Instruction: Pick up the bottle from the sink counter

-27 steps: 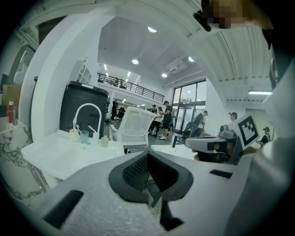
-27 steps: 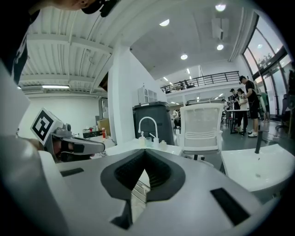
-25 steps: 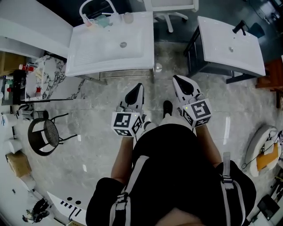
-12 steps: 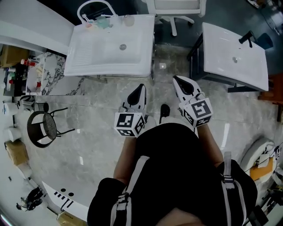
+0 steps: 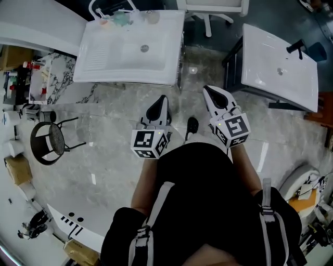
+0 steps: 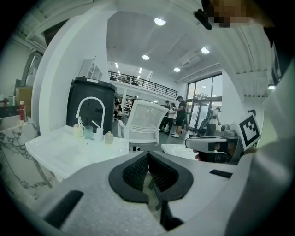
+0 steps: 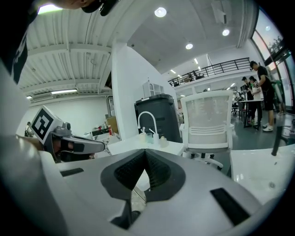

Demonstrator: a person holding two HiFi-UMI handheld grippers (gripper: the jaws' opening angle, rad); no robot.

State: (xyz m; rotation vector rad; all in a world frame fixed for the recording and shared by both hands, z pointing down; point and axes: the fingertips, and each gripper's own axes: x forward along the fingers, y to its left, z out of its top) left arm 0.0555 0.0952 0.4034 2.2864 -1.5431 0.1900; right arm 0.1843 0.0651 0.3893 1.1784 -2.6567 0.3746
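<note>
The bottle (image 5: 152, 17) is small and pale. It stands at the back edge of the white sink counter (image 5: 104, 67), beside a teal cup (image 5: 120, 20) and under a curved white faucet (image 5: 96, 6). In the left gripper view the bottle (image 6: 109, 137) is the rightmost item of that row; in the right gripper view the bottle (image 7: 162, 141) is far off. My left gripper (image 5: 163, 98) and right gripper (image 5: 207, 89) hang over the marble floor, well short of the counter. Both are shut and hold nothing.
A second white basin (image 5: 281, 62) on a dark cabinet stands at the right, with a gap of floor between the two. A white office chair (image 5: 210, 8) is behind the counters. A black stool (image 5: 47, 143) and marble slabs (image 5: 57, 88) are at the left. People stand far off.
The person has stepped a little toward the counters, with both grippers carried along in front of the body. The jaws stay shut.
</note>
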